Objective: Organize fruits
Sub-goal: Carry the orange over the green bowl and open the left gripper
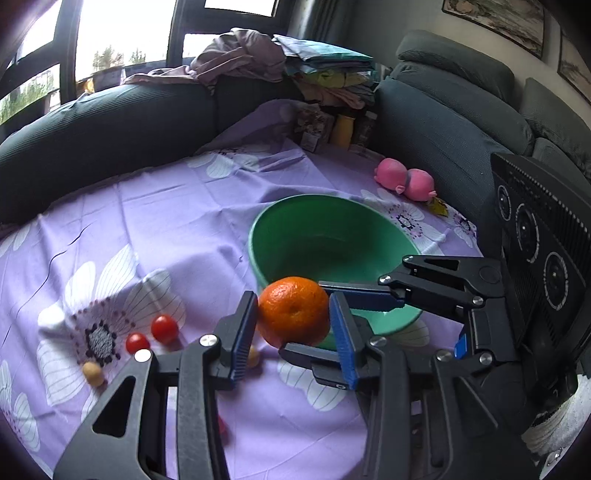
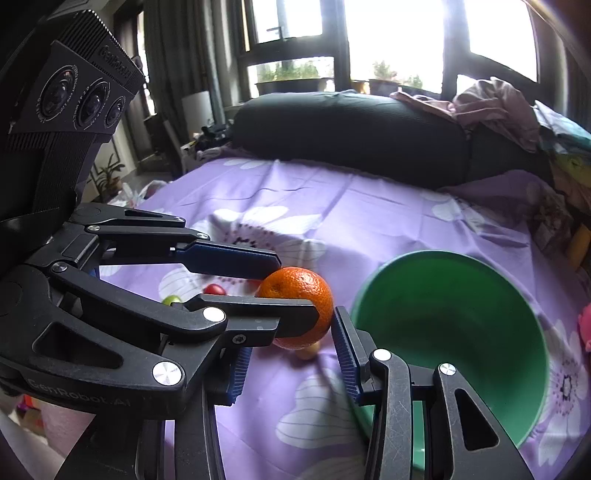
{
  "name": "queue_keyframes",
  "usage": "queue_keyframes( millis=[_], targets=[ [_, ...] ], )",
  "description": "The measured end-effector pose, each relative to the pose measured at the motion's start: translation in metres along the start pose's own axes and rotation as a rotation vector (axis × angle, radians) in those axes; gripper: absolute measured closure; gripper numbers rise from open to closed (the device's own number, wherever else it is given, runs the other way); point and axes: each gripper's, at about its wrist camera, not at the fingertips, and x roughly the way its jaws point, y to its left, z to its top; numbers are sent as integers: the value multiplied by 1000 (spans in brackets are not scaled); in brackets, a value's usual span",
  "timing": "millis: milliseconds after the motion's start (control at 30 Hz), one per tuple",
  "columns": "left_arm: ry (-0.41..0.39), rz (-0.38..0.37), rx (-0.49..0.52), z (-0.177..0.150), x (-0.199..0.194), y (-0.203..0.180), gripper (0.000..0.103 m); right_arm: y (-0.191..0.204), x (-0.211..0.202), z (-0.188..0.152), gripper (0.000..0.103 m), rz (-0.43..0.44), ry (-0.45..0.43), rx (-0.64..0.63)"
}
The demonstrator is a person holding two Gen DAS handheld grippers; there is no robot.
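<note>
Now I see a purple flowered cotton cloth (image 1: 177, 206) under a smooth round green plastic bowl (image 1: 314, 236). Just beside the bowl's rim, my left gripper (image 1: 293, 325) grasps a dimpled orange mandarin (image 1: 293, 312). My right gripper (image 2: 288, 354) spreads wide, crossing beneath. Two glossy red cherry tomatoes (image 1: 164, 328) lie left of the bowl.

The orange (image 1: 293, 312) sits at the bowl's (image 1: 291, 218) six o'clock, touching its rim. Two tomatoes (image 1: 164, 328) lie at the orange's nine o'clock.

A home living room: dark sofa (image 1: 461, 122), piled laundry (image 1: 240, 55), framed pictures (image 1: 498, 18).
</note>
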Motion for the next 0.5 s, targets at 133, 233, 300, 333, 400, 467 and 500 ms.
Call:
queue_keyframes(
  millis=[133, 233, 300, 333, 400, 467, 500],
  targets=[
    [9, -45, 37, 15, 24, -17, 63, -28, -12, -3, 59, -68, -12, 58],
    [35, -76, 40, 21, 42, -24, 63, -51, -13, -10, 59, -103, 11, 119],
    [55, -87, 37, 22, 53, -26, 63, -56, -12, -12, 59, -108, 19, 134],
    [63, -90, 35, 22, 57, -28, 63, -60, -10, -14, 59, -111, 26, 146],
    [78, -81, 26, 22, 64, -30, 61, -65, -8, -20, 59, -118, 44, 165],
    [90, -51, 19, 20, 68, -30, 54, -68, -5, -25, 59, -123, 65, 181],
    [93, -30, 18, 19, 68, -30, 44, -69, -4, -26, 59, -128, 69, 187]
  ],
)
